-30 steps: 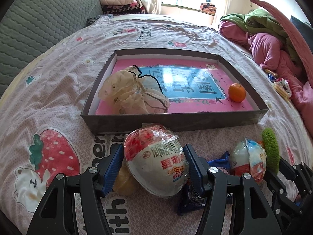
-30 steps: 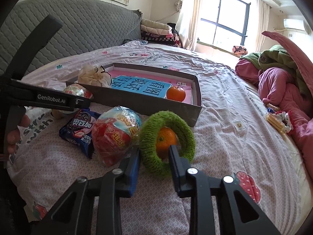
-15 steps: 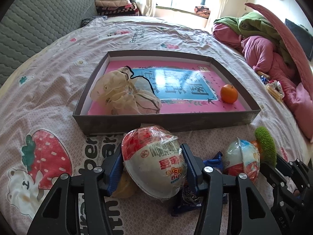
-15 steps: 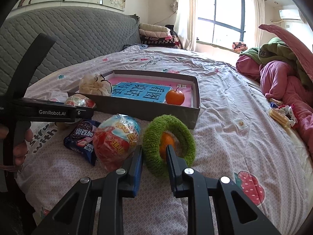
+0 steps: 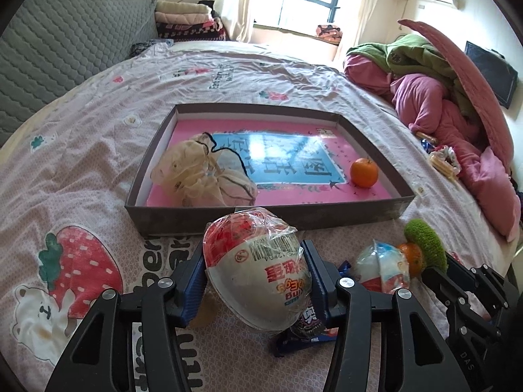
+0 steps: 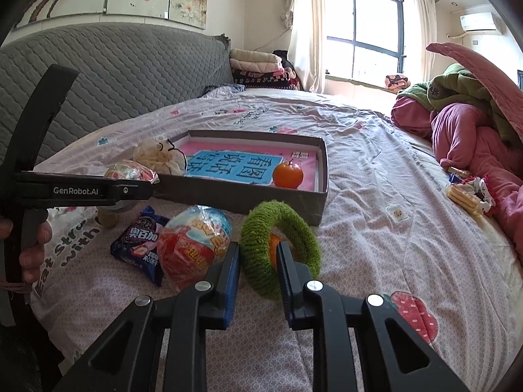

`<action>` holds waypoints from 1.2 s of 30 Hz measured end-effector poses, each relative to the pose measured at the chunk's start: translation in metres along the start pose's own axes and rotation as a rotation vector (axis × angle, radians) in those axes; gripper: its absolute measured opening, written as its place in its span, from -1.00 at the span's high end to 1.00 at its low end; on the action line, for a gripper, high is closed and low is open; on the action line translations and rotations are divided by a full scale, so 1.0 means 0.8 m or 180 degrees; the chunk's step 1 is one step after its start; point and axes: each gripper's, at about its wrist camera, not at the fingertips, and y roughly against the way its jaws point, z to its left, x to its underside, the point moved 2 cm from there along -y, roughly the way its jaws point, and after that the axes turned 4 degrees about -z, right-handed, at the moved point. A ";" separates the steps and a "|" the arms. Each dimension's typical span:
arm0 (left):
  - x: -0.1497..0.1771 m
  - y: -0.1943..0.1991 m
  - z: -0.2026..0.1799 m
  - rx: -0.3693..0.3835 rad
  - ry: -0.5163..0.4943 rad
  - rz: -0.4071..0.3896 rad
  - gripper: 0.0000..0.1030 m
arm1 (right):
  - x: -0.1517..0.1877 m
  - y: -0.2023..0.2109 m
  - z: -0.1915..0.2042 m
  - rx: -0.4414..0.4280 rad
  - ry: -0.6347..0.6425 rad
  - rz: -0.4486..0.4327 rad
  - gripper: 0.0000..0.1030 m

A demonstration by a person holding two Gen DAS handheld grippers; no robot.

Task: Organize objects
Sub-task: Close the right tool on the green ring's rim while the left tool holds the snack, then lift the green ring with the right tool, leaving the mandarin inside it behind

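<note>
My left gripper [image 5: 255, 281] is shut on a wrapped instant noodle bowl [image 5: 258, 274] and holds it above the bedsheet, just before the grey box [image 5: 268, 219]. The box holds a cream mesh bag [image 5: 202, 176] and an orange [image 5: 363, 172]. My right gripper [image 6: 258, 261] is shut on the near side of a green fuzzy ring [image 6: 279, 251], with one finger through its hole. A second orange [image 6: 273, 248] shows behind the ring. A wrapped round snack [image 6: 193, 245] and a blue cookie packet [image 6: 140, 241] lie left of it.
Pink and green bedding [image 5: 441, 98] is piled at the right, with small wrapped snacks [image 6: 467, 192] beside it. A grey quilted headboard [image 6: 114, 81] stands at the left. Folded blankets [image 5: 186, 19] lie at the far end under the window.
Both grippers have risen and tilted up. The noodle bowl has lifted with the left gripper. The right fingers have closed on the green ring.
</note>
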 end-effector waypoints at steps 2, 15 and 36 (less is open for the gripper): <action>-0.001 0.004 -0.001 -0.0003 -0.0005 -0.0019 -0.08 | -0.001 0.002 0.000 -0.0006 -0.0005 -0.0022 0.56; 0.000 0.024 -0.004 -0.0007 -0.0001 -0.0070 -0.08 | -0.007 0.012 -0.009 -0.0074 -0.0144 -0.0143 0.67; -0.005 0.040 -0.006 0.0017 0.0011 -0.0170 -0.08 | -0.021 0.030 -0.025 -0.0265 -0.0431 -0.0459 0.73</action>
